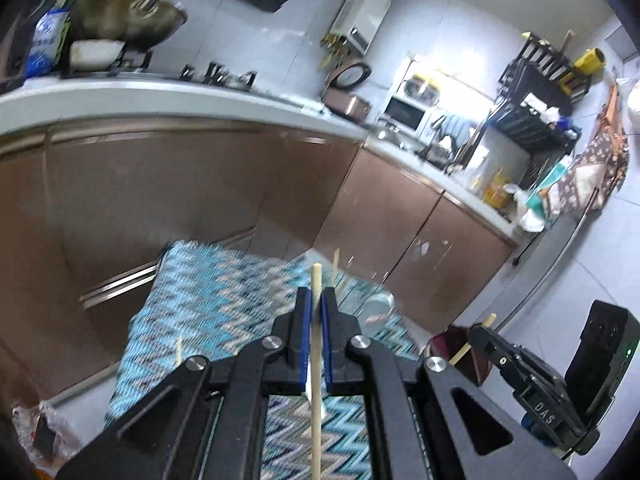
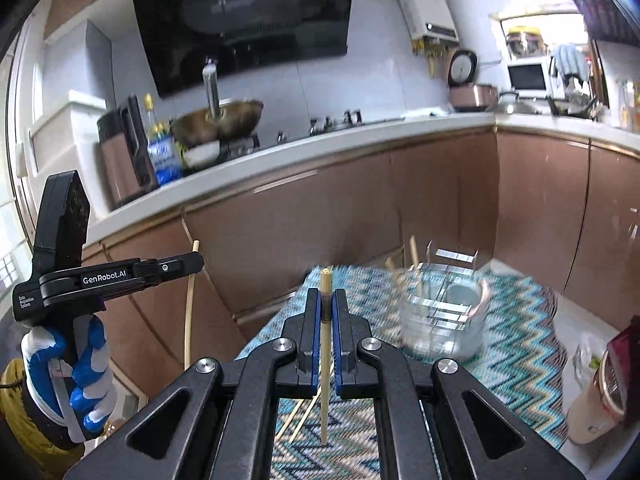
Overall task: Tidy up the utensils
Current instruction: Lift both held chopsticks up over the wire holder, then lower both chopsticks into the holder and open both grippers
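Note:
My left gripper (image 1: 316, 294) is shut on a pale wooden chopstick (image 1: 316, 400) that stands upright between the blue pads, above a teal zigzag cloth (image 1: 208, 300). In the right wrist view my right gripper (image 2: 326, 296) is likewise shut on a second upright chopstick (image 2: 325, 380). A clear utensil holder (image 2: 440, 320) with dividers stands on the cloth (image 2: 520, 340) ahead and to the right, with a few chopsticks leaning in it. It is blurred in the left wrist view. More loose chopsticks (image 2: 298, 416) lie on the cloth under the right gripper.
Brown cabinet fronts (image 2: 320, 224) and a white counter (image 2: 280, 152) with a wok (image 2: 220, 120) stand close behind the table. A pink drink cup (image 2: 592, 408) sits at the right edge. A gloved hand (image 2: 80, 364) holds the left gripper's handle at the far left.

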`<state>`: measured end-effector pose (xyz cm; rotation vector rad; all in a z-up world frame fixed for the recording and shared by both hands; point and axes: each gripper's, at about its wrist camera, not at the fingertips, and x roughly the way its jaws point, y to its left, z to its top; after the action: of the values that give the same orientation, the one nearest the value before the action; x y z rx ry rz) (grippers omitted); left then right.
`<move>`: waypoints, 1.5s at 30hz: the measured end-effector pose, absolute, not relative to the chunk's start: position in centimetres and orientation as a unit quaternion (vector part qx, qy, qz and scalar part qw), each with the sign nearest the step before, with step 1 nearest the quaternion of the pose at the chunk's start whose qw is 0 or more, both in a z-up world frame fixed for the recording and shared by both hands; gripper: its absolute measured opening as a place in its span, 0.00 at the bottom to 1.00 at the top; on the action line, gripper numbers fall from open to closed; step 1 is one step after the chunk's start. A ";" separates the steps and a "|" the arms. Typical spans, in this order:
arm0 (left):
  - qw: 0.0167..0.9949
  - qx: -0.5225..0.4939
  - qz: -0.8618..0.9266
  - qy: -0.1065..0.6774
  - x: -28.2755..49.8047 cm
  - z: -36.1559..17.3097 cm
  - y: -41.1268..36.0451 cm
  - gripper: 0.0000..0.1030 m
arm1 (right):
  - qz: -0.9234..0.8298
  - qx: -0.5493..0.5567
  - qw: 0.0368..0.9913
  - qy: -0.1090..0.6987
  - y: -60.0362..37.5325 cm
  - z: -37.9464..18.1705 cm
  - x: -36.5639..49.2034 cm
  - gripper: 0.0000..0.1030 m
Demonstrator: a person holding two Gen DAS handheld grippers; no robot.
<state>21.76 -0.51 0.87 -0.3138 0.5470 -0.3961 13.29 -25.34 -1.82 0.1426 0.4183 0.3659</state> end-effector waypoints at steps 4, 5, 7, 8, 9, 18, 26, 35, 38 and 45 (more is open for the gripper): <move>0.934 -0.162 -0.209 0.242 23.9 2.8 -3.0 0.04 | 0.172 0.070 0.967 0.172 -27.2 0.0 14.6 0.05; 0.935 -0.164 -0.212 0.233 24.6 3.3 -3.8 0.04 | 0.171 0.070 0.969 0.166 -27.5 0.3 15.0 0.05; 0.938 -0.164 -0.216 0.215 26.0 4.2 -5.3 0.04 | 0.169 0.076 0.972 0.145 -28.5 1.1 16.1 0.05; 0.941 -0.165 -0.216 0.204 26.9 4.6 -6.2 0.04 | 0.168 0.078 0.973 0.138 -28.9 1.5 16.5 0.05; 0.943 -0.166 -0.215 0.194 27.7 4.8 -6.7 0.04 | 0.162 0.078 0.976 0.126 -29.4 1.9 17.4 0.05; 0.963 -0.180 -0.167 0.108 35.2 4.5 -11.9 0.04 | 0.136 0.065 0.984 0.096 -31.0 1.0 25.4 0.05; 0.974 -0.166 -0.120 0.097 39.2 -0.8 -15.5 0.04 | 0.122 0.040 0.985 0.118 -30.7 -2.7 29.9 0.05; 0.973 -0.164 -0.113 0.112 38.9 -3.5 -15.3 0.20 | 0.103 0.051 0.982 0.152 -31.2 -5.8 30.6 0.09; 0.974 -0.164 -0.116 0.102 36.8 -2.1 -14.2 0.32 | 0.095 0.059 0.982 0.152 -31.4 -5.5 29.7 0.32; 0.978 -0.151 -0.107 0.097 31.7 1.9 -11.8 0.35 | 0.087 0.070 0.986 0.126 -31.2 -2.5 24.8 0.37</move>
<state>31.65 -11.82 1.94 -0.3037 0.1958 -0.2161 24.76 -31.24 -2.53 0.1405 0.2525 0.1756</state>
